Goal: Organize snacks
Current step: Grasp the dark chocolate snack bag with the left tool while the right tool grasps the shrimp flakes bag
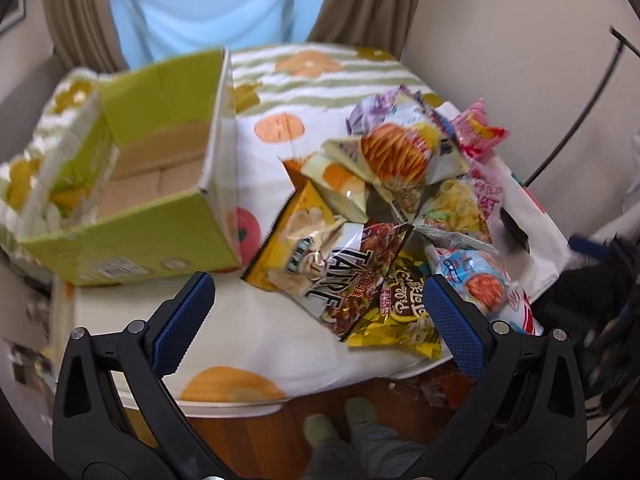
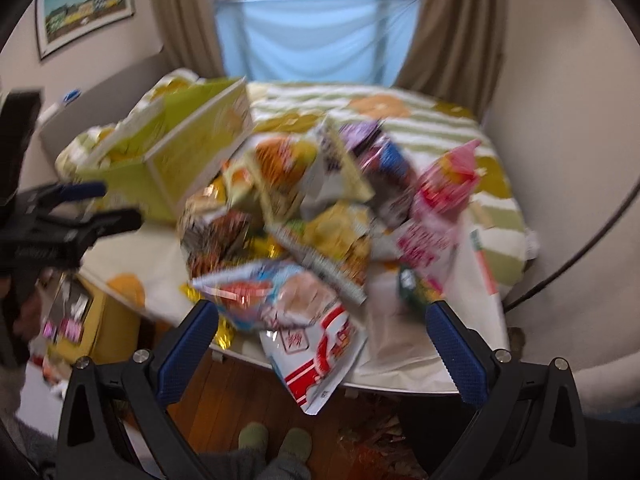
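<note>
A pile of snack bags (image 1: 392,208) lies on the fruit-print bed cover, also in the right wrist view (image 2: 312,220). An open green cardboard box (image 1: 160,168) stands to its left, with a bare bottom; it also shows in the right wrist view (image 2: 192,152). My left gripper (image 1: 316,312) is open and empty, just before the near edge of the pile, over a brown "TAIRE" bag (image 1: 352,280). My right gripper (image 2: 320,336) is open and empty, around a red-and-white bag (image 2: 320,356) that hangs over the bed edge. The left gripper shows in the right wrist view (image 2: 80,208).
The bed (image 1: 320,68) runs back to curtains and a window. A white plastic bag (image 2: 472,312) lies at the right of the pile. Wooden floor and the person's feet (image 2: 276,444) are below. A wall stands at the right. A black cable (image 1: 576,120) curves there.
</note>
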`<action>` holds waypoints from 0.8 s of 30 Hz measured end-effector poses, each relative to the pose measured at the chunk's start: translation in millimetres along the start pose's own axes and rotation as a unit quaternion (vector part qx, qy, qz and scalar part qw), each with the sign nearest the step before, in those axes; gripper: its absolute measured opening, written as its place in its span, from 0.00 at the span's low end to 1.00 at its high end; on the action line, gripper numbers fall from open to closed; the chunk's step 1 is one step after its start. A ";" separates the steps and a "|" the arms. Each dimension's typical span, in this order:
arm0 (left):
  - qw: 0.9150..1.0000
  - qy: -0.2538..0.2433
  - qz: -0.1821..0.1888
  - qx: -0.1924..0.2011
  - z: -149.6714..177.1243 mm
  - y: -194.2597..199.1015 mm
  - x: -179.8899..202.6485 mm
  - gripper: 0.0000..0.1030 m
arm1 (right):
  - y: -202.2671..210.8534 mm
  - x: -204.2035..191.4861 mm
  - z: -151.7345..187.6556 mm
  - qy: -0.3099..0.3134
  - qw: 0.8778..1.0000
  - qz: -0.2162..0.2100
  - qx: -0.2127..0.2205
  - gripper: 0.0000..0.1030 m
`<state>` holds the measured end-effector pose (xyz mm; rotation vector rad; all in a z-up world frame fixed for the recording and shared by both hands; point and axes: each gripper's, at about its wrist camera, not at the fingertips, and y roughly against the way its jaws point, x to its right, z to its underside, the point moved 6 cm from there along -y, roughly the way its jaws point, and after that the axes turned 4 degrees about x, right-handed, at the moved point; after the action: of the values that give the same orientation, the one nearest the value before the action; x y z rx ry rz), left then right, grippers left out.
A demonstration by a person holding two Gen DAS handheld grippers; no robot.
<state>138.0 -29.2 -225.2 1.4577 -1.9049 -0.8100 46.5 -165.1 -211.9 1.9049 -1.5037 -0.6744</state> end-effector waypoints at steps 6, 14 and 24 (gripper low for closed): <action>0.999 0.038 -0.002 -0.023 0.9 -38.1 11.0 1.00 | -37.8 -10.7 18.2 0.043 0.997 -0.049 -0.035 1.00; 0.998 0.016 -0.042 -0.052 6.4 -79.7 28.1 1.00 | -71.0 -16.8 25.7 0.073 0.992 -0.087 -0.059 1.00; 0.994 0.036 -0.083 -0.055 2.2 -103.1 14.3 1.00 | -100.4 -27.2 27.8 0.090 0.986 -0.121 -0.074 1.00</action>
<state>195.6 -64.6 -304.4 1.5703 -1.6754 -0.9102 86.9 -126.0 -303.8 1.9923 -1.0916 -0.6810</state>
